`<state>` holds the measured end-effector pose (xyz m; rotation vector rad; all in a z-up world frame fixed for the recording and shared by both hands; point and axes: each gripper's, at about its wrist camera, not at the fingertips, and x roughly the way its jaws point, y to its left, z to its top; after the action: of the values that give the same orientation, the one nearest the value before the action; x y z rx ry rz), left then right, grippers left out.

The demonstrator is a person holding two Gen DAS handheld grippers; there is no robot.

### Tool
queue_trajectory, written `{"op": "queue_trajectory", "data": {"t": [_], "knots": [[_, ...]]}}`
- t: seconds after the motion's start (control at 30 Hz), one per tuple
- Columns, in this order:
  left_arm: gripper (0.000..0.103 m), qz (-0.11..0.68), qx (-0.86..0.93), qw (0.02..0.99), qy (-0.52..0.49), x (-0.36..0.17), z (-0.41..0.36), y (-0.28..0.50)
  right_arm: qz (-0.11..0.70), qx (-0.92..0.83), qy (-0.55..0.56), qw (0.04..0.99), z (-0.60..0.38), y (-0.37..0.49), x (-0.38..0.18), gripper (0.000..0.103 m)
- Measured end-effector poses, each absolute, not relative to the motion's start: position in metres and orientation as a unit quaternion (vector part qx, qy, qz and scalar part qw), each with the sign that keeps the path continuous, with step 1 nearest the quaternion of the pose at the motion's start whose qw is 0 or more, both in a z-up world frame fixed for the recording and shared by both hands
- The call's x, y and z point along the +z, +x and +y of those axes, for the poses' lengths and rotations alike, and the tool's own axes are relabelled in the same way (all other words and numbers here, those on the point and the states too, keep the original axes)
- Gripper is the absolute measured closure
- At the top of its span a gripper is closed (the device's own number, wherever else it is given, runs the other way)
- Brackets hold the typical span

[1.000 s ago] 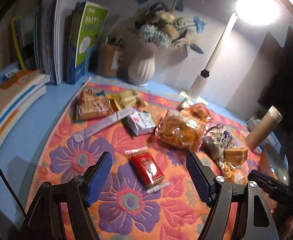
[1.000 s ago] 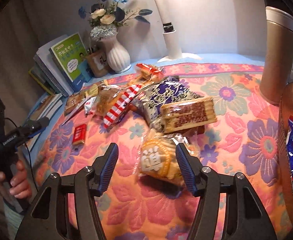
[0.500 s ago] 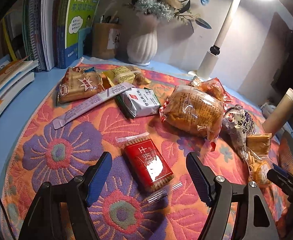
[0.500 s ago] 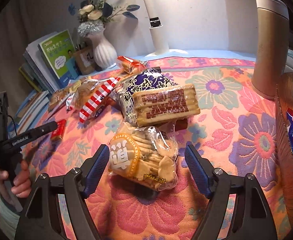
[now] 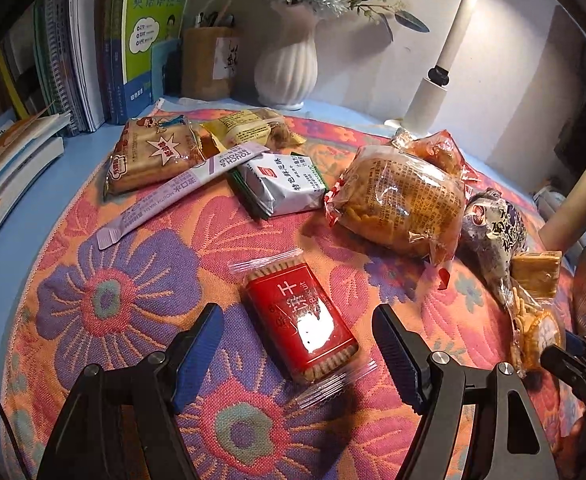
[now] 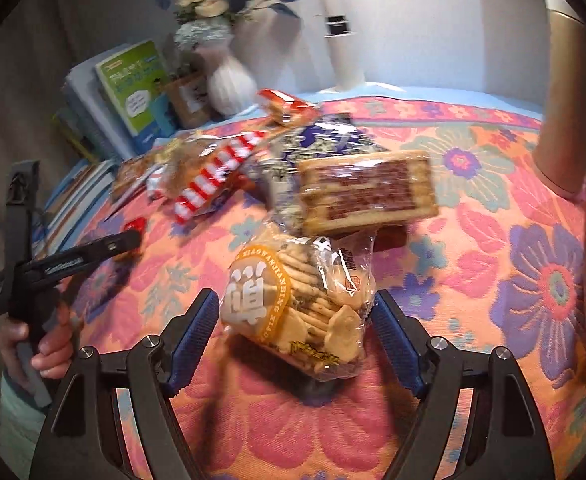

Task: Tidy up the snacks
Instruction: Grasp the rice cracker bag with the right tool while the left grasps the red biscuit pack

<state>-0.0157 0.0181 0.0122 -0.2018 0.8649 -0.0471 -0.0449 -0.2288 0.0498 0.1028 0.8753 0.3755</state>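
left tongs point(image 5: 297, 340): wide, straddling red biscuit pack point(image 5: 301, 320), pads clear of it | right tongs point(image 6: 293, 334): wide, round cracker bag point(image 6: 297, 312) between pads, untouched | both snacks lie on floral mat point(image 5: 113, 300)

**Lighting and Image Quality**

We observe one warm lamp point(image 5: 459, 36) at upper right of the left wrist view; its head glares white at the frame edge. Glare blanks part of the red biscuit pack point(image 5: 301, 322). Both frames darken towards black, rounded corners, and straight lines bow at the edges. The left wrist view is sharp. The right wrist view is smeared by motion blur, strongest on the striped packet point(image 6: 217, 176) and the books point(image 6: 133, 88). Shadows fall beneath the cracker bag point(image 6: 297, 308).
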Motion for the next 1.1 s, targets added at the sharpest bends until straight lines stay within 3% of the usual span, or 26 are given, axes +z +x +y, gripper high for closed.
{"op": "queue_trajectory", "data": {"t": [0.17,0.8,1.1], "knots": [[0.029,0.422,-0.021,0.902,-0.086,0.012,0.016,-0.014,0.399,0.225,0.029,0.888,-0.218,-0.057,0.057,0.025],[0.029,0.43,-0.004,0.901,-0.06,0.01,0.011,-0.009,0.468,0.185,0.06,0.862,-0.197,-0.024,0.039,0.023],[0.063,0.421,0.016,0.906,-0.042,0.011,0.011,-0.012,0.461,0.19,0.024,0.866,-0.185,-0.031,0.037,0.038]]}}
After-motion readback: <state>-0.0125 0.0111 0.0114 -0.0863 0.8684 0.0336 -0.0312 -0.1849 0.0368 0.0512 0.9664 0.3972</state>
